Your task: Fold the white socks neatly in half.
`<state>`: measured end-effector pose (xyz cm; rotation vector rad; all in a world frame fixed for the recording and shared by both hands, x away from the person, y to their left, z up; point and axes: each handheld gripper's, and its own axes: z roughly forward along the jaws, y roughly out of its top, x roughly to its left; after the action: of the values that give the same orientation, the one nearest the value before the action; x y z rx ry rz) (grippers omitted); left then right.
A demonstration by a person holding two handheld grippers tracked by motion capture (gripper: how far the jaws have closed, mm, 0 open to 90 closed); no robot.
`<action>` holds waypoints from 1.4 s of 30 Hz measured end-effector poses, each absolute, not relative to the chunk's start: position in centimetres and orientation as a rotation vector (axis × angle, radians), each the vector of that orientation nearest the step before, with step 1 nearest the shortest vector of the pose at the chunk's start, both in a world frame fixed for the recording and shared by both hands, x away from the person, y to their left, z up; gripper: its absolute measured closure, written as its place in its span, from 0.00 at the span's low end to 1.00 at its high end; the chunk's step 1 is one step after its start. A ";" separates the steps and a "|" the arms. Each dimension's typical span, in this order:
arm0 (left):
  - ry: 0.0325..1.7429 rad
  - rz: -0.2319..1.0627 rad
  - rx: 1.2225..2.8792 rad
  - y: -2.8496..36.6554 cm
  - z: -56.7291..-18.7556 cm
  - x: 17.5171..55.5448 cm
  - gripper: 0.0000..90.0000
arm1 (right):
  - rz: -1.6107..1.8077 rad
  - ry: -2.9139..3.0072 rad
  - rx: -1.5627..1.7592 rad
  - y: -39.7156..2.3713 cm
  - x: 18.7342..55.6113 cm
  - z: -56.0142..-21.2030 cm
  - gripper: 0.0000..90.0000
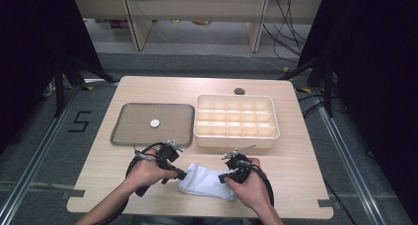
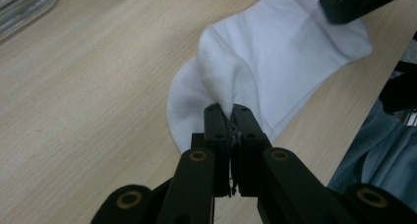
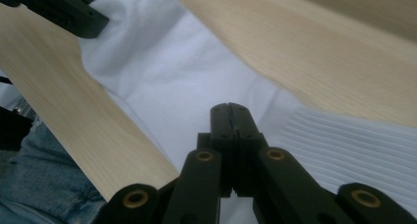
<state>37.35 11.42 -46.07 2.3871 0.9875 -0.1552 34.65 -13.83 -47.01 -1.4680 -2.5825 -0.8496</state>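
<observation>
A white sock (image 1: 207, 181) lies at the table's (image 1: 296, 156) six o'clock edge, below the metal tray (image 1: 130, 131) and the compartment box (image 1: 236, 138). The left gripper (image 2: 225, 107), at its nine o'clock end, pinches a fold of it. The right gripper (image 3: 229, 106), at three o'clock, is closed over the fabric; whether it holds any, I cannot tell.

Surface: light wooden desk (image 1: 148, 89), round cable hole near its far edge.
Tray: flat grey metal tray (image 1: 133, 131) on the left half, a small white disc (image 1: 155, 123) lying in it.
Box: cream compartment box (image 1: 236, 135) on the right half, just beside the tray.
Sock: white sock (image 1: 204, 181) flat by the near edge, around the middle.
</observation>
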 end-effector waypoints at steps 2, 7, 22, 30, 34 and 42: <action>0.967 -0.157 2.391 11.6 -45.8 37.4 0.96 | -0.837 -2.569 -1.457 -13.3 34.8 -47.4 1.00; 1.007 -0.172 2.403 11.6 -46.6 37.3 0.96 | -0.808 -2.541 -1.455 -12.9 35.1 -48.4 1.00; 1.067 -0.051 2.454 10.2 -48.3 37.1 0.74 | -0.805 -2.558 -1.447 -12.8 35.0 -48.8 0.94; 1.022 -0.020 2.484 9.7 -48.7 36.5 0.79 | -0.793 -2.553 -1.474 -12.6 35.0 -48.8 0.92; 1.002 -0.013 2.503 9.7 -48.7 36.4 0.87 | -0.767 -2.546 -1.490 -12.4 34.8 -48.7 0.91; 1.001 -0.108 2.492 10.0 -48.7 37.0 0.96 | -0.771 -2.547 -1.486 -12.5 34.8 -48.7 0.91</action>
<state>37.04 10.01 -48.73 2.4920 1.0014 -0.1075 34.83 -12.46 -48.72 -1.4861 -2.5469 -0.7713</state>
